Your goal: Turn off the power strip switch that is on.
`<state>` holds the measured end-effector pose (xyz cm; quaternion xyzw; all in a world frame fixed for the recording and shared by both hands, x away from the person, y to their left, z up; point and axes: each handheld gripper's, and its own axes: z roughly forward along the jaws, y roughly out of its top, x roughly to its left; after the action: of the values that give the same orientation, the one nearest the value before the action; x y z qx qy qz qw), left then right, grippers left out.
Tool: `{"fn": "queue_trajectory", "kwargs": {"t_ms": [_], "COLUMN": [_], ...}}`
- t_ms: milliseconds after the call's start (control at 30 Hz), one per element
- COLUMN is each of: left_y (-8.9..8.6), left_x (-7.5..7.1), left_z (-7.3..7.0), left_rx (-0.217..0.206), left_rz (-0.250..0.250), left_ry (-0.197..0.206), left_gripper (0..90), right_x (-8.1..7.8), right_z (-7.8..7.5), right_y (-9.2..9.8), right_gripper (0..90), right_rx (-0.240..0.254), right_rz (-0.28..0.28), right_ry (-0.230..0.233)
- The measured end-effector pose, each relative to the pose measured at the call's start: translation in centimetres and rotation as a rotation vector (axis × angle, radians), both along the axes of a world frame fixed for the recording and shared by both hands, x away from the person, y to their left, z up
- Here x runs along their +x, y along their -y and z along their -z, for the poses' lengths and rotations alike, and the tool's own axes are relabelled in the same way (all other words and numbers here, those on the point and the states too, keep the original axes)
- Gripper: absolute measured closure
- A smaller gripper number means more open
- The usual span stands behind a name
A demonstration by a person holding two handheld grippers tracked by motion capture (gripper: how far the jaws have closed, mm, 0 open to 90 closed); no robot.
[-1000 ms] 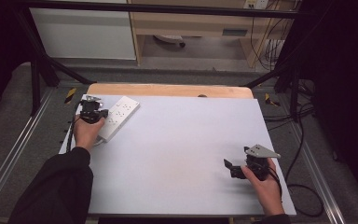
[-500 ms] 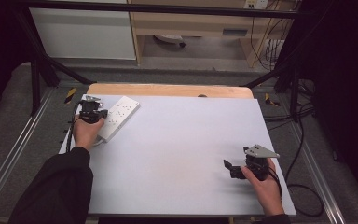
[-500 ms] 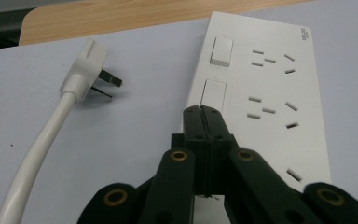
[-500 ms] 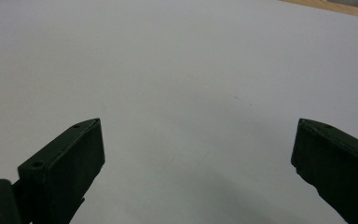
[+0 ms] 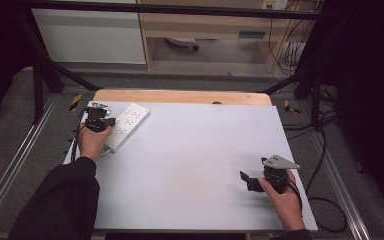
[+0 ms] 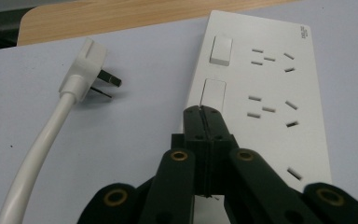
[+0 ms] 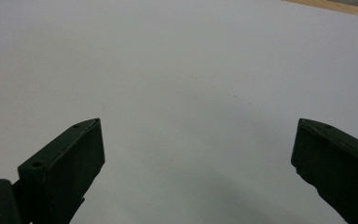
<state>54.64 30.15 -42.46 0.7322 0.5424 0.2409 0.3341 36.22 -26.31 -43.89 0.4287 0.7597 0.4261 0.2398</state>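
at the far left of the surface (image 5: pixel 190 165), in the high view, a person's left hand (image 5: pixel 93 142) in a dark sleeve holds the left gripper (image 5: pixel 98 120) near the back left corner. in the left gripper view its two black jaws are pressed flat together with nothing between them, so the left gripper (image 6: pixel 204 112) is clenched on empty air, its tips over the near edge of the power strip (image 6: pixel 261 93).

just left of the gripper a white plug (image 6: pixel 86 70) lies on its side on the pale sheet, its metal pins pointing toward the strip, and its thick white cord (image 6: pixel 37 163) curves back toward the camera. the power strip (image 5: pixel 125 125) is white, lies flat and slanted beside the left hand, and carries two rectangular rocker switches (image 6: pixel 220 50) and several groups of socket slots. behind the sheet a strip of bare wood (image 5: pixel 180 96) runs along the back of the surface.

the middle of the surface is plain pale sheet.

at the right, near the front edge, the right hand (image 5: pixel 285 197) holds the right gripper (image 5: pixel 247 180), which points left and bears a grey three-cornered plate (image 5: pixel 279 162). in the right gripper view its jaws stand wide apart, released, with pale surface between them (image 7: pixel 196 126).
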Motion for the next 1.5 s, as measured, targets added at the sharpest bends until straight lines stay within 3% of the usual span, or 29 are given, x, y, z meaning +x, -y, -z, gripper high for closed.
{"fn": "queue_trajectory", "kwargs": {"t_ms": [300, 933, 1033, 1500], "left_y": [0.12, 0.16, 0.34, 0.38], "left_x": [0.1, 0.12, 0.07, -0.04], "left_z": [0.09, 0.26, 0.25, -0.21], "left_rx": [0.013, 0.004, 0.023, -0.035], "left_rz": [0.0, -0.005, -0.002, -0.004], "left_ry": [-0.011, 0.006, 0.01, 0.054], "left_gripper": [90.0, 90.0, 90.0, 90.0], "right_x": [0.0, 0.01, 0.01, 0.02], "right_z": [0.0, 0.01, 0.01, 0.0], "right_y": [0.02, 0.03, 0.0, -0.02], "right_gripper": [3.1, 3.1, 3.1, 3.1], "right_rx": [0.001, -0.001, 0.0, -0.006], "right_rz": [0.0, -0.001, 0.0, 0.001], "right_ry": [0.0, 0.0, 0.0, 0.0]}}
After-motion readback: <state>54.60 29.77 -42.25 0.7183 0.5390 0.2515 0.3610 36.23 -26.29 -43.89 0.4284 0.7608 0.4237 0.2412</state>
